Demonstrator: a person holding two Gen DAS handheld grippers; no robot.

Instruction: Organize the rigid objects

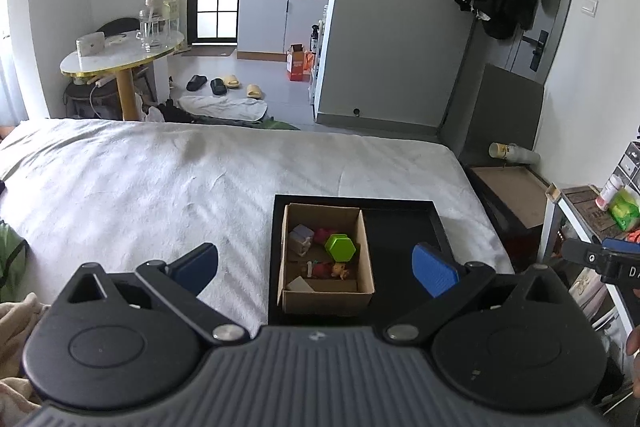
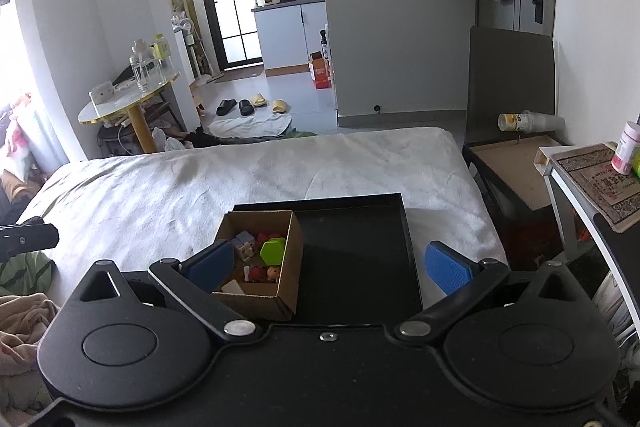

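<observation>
Both of my tools hang spread wide and grip nothing: the left tool (image 1: 316,269) and right tool (image 2: 332,265) hover above the bed (image 1: 160,171). Below them a cardboard box (image 1: 326,297) sits in the left part of a black tray (image 2: 360,251), holding a green hexagonal block (image 1: 340,247) among small toys (image 2: 260,273).

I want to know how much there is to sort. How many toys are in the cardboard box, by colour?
Green: 1, the green hexagonal block
Red: 2, red pieces, partly hidden
Grey-beige: 1, blocky toy
Orange-yellow: 1, small figure
Pale: 1, flat piece
Total: 6 visible in the cardboard box; others may be hidden.
</observation>
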